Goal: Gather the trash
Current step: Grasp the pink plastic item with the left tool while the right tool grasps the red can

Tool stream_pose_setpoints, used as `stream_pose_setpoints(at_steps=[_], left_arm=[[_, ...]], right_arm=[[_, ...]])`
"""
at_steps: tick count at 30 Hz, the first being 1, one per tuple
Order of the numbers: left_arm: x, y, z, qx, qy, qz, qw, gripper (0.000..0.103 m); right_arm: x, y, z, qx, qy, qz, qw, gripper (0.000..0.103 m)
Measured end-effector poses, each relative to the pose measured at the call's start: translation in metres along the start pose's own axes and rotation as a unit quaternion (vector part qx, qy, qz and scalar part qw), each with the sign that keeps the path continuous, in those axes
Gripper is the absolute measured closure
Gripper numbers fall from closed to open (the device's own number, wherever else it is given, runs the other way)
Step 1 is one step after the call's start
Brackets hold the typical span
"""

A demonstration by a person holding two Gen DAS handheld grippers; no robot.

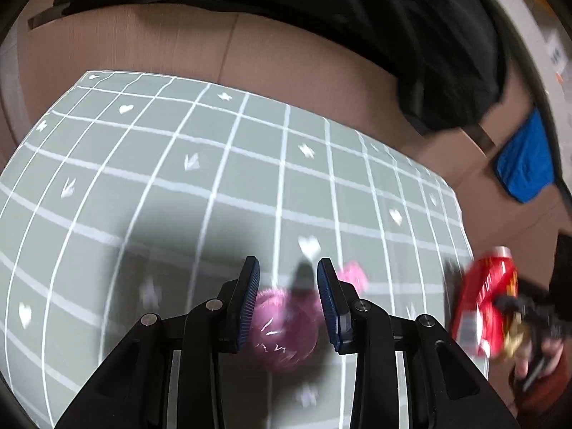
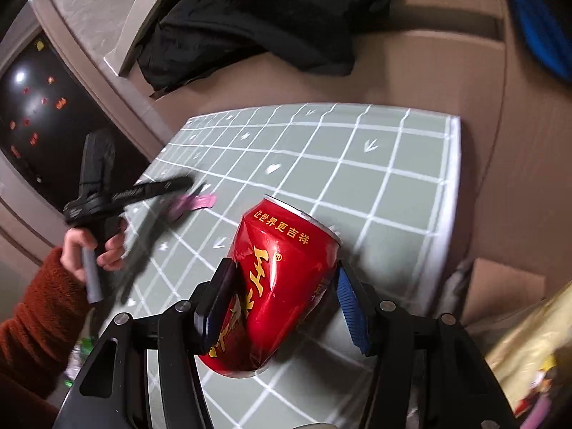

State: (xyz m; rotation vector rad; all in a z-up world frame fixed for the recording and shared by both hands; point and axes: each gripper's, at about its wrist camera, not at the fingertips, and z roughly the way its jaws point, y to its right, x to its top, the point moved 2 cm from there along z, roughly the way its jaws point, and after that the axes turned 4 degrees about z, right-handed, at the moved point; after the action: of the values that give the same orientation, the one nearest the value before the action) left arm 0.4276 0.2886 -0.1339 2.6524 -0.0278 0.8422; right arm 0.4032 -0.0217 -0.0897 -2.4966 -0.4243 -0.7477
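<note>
My right gripper (image 2: 286,296) clamps the red can (image 2: 275,286) above the tabletop's (image 2: 411,164) near edge; my left gripper's (image 1: 289,304) jaws pinch a pink wrapper (image 1: 282,336).

Motion blur smears the pink wrapper (image 1: 282,336) and the red can (image 1: 486,304).

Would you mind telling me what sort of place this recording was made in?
Probably a home room: a small table under a grid-patterned tablecloth, cardboard boxes around it, a black jacket draped behind.
</note>
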Motion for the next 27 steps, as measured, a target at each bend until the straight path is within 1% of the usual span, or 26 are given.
stream_pose_setpoints(at_steps=[3,4,6,8,10,13,16,18,20,23,27], left_arm=[[-0.024,0.015,-0.014,-0.023,-0.006,0.013,0.9996,0.067],[-0.034,0.022,-0.020,-0.033,-0.008,0.020,0.9992,0.066],[-0.048,0.036,-0.028,-0.032,-0.008,0.037,0.9987,0.061],[-0.059,0.052,-0.034,-0.005,0.000,0.073,0.9973,0.056],[-0.066,0.067,-0.033,0.037,0.008,0.112,0.9930,0.054],[-0.071,0.080,-0.026,0.064,0.013,0.129,0.9895,0.052],[-0.069,0.082,-0.015,0.104,0.018,0.127,0.9862,0.052],[-0.067,0.079,-0.013,0.120,0.029,0.113,0.9860,0.052],[-0.062,0.073,-0.013,0.120,0.033,0.086,0.9884,0.053],[-0.060,0.065,-0.023,0.104,0.045,0.049,0.9924,0.053],[-0.072,0.063,-0.055,0.100,0.078,0.027,0.9915,0.054]], right_arm=[[0.003,-0.009,-0.003,-0.024,0.011,-0.036,0.999,0.050],[0.004,-0.013,-0.003,-0.030,0.013,-0.046,0.998,0.050],[0.006,-0.016,-0.002,-0.035,0.014,-0.055,0.998,0.050],[0.006,-0.016,-0.003,-0.036,0.015,-0.059,0.998,0.050],[0.006,-0.015,-0.003,-0.038,0.017,-0.057,0.998,0.050],[0.004,-0.017,-0.003,-0.037,0.019,-0.055,0.998,0.050],[0.000,-0.019,-0.006,-0.042,0.025,-0.057,0.997,0.050],[-0.002,-0.021,-0.007,-0.045,0.028,-0.055,0.997,0.050],[-0.002,-0.024,-0.008,-0.045,0.030,-0.055,0.997,0.050],[-0.001,-0.035,-0.010,-0.052,0.035,-0.075,0.995,0.051],[0.003,-0.062,-0.011,-0.091,0.037,-0.135,0.986,0.055]])
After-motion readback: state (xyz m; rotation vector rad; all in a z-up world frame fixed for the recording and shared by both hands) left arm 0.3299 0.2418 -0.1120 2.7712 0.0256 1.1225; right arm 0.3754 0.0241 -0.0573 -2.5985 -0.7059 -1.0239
